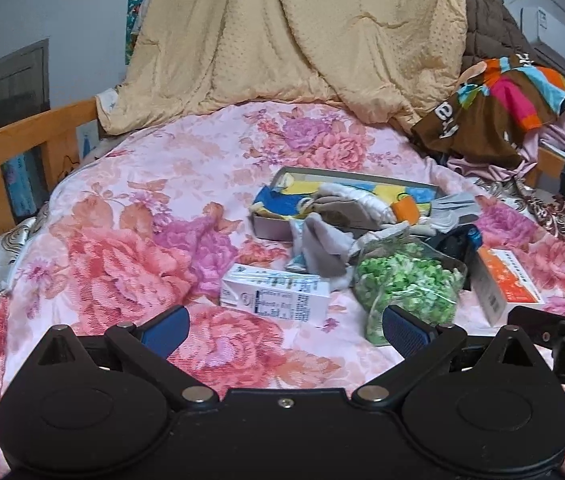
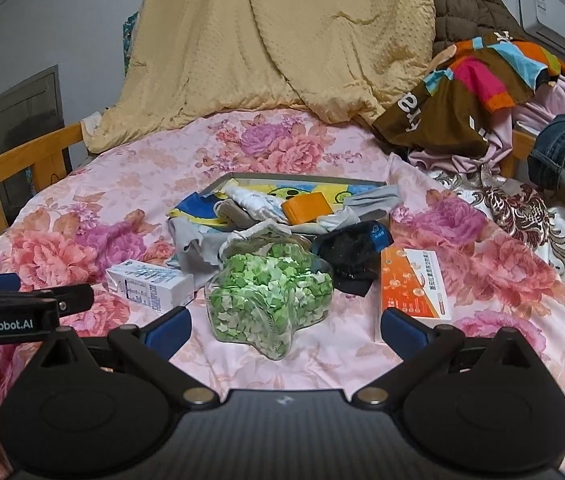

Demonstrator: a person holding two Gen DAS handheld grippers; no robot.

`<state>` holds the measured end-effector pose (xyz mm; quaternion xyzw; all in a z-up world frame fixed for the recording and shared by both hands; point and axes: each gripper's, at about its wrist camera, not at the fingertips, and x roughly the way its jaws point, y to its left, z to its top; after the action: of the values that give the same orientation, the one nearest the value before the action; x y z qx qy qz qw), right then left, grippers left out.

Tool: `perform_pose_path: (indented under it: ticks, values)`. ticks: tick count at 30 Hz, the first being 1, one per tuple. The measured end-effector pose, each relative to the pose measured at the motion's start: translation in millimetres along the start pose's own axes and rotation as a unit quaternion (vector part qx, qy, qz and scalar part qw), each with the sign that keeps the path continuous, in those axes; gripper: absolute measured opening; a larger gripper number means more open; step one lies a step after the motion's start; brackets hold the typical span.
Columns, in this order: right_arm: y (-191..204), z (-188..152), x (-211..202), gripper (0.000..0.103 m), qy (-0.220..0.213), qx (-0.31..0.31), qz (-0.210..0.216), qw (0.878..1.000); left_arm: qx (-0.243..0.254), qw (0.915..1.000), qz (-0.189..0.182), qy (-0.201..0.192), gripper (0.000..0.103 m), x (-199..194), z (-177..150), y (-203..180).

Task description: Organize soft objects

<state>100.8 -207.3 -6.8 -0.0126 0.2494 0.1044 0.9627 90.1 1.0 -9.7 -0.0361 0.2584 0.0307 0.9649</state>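
Two tools hover over the bed (image 2: 122,184) with the floral cover, both spread wide and holding nothing: the left tool (image 1: 284,326) and the right tool (image 2: 284,326). Soft socks and cloths (image 2: 250,204) lie in and around a shallow box (image 2: 306,178) at the middle. Near it are a star-shaped jar (image 2: 270,300), a white carton (image 2: 150,286) on the left and an orange box (image 2: 414,284) on the right

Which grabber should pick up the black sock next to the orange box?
Probably the right gripper. It is open, and the black sock lies just ahead, slightly right of its fingers. From the open left gripper, the sock sits far right, behind the star jar.
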Motion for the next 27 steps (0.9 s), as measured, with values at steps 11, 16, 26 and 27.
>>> perform_pose_path:
  ticks: [11,16,26,27]
  values:
    - [-3.3,2.0,4.1,0.103,-0.005,0.008,-0.002,1.0,-0.017,0.9995,0.027,-0.003,0.102,0.2,5.3,5.7]
    - [-4.5,4.8,5.0,0.103,-0.006,0.012,0.007,1.0,-0.012,0.9997,0.02,-0.005,0.102,-0.8,9.4,7.0]
    - [-8.2,16.6,21.0,0.103,0.014,0.017,0.045,0.999,0.001,0.9998,-0.021,0.006,0.102,10.7,22.6,12.0]
    - [-6.8,18.1,23.2,0.103,0.015,0.009,0.046,0.999,0.006,0.9996,-0.025,0.008,0.102,14.3,24.7,12.5]
